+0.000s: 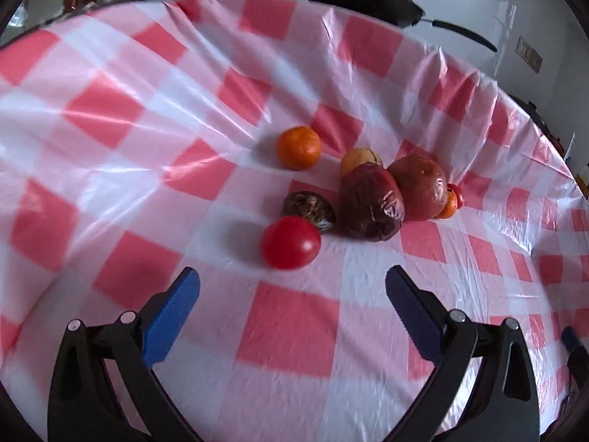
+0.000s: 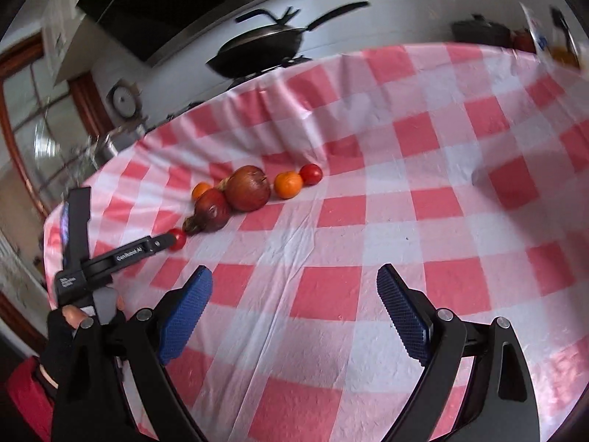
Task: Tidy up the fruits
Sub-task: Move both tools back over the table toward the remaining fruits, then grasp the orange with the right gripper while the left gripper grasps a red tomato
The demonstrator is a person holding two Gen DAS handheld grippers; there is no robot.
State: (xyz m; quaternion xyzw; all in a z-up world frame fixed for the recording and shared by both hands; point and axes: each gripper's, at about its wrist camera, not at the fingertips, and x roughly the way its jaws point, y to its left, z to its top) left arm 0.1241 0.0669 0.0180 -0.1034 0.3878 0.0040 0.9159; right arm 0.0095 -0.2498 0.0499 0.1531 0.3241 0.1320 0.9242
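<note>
Several fruits lie bunched on a red-and-white checked tablecloth (image 1: 294, 316). In the left wrist view a red tomato (image 1: 291, 242) is nearest, just ahead of my left gripper (image 1: 293, 272), which is open and empty. Behind it lie a dark brown fruit (image 1: 309, 210), a dark red wrapped fruit (image 1: 371, 202), a wrapped apple (image 1: 419, 188) and an orange (image 1: 298, 147). In the right wrist view my right gripper (image 2: 294, 269) is open and empty, well short of the apple (image 2: 247, 188), orange (image 2: 288, 184) and a far tomato (image 2: 311, 174). The left gripper (image 2: 167, 240) reaches the near tomato (image 2: 179, 238).
A black wok (image 2: 257, 51) sits on a stove beyond the table's far edge. A gloved hand (image 2: 70, 328) holds the left gripper at the table's left edge. Bare checked cloth (image 2: 441, 184) stretches to the right of the fruits.
</note>
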